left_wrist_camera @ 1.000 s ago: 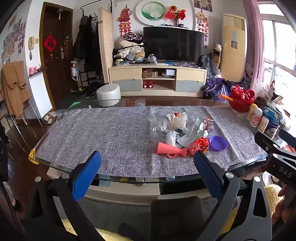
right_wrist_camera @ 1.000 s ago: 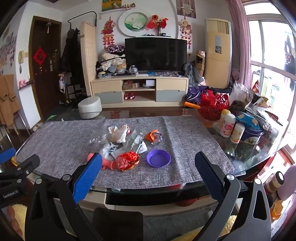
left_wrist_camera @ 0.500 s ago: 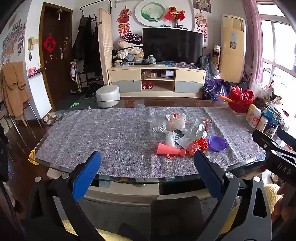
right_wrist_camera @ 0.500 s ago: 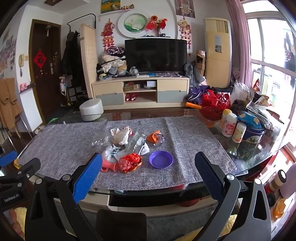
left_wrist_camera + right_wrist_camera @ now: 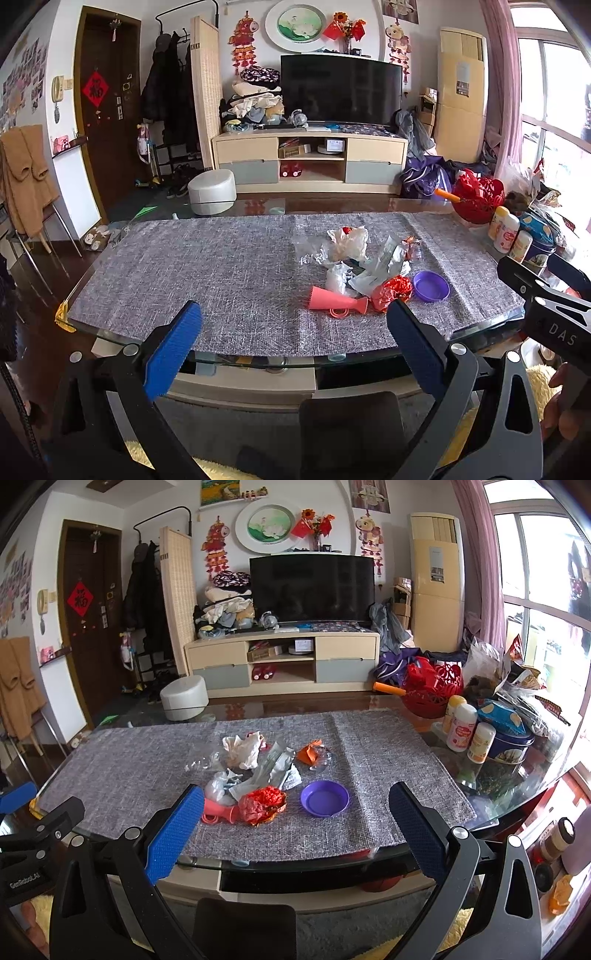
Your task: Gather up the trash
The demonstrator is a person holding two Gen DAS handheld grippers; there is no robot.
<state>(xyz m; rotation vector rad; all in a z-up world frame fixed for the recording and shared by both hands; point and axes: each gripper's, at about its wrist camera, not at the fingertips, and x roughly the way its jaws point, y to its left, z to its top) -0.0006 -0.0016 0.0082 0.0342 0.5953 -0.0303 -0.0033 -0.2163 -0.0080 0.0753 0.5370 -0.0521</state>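
A heap of trash lies on the grey table mat: a crumpled white tissue, silver wrappers, a red foil ball, a pink cone-shaped piece and an orange scrap. A purple dish sits right of the heap. My left gripper is open and empty, before the table's near edge. My right gripper is open and empty, near the edge, with the red foil ball and purple dish just beyond.
A red basket, white bottles and a blue tin crowd the table's right end. A white stool and TV cabinet stand beyond the table. A chair back sits below the grippers.
Both grippers have drifted slightly back and up from the table. Both stay open and nothing on the table has moved.
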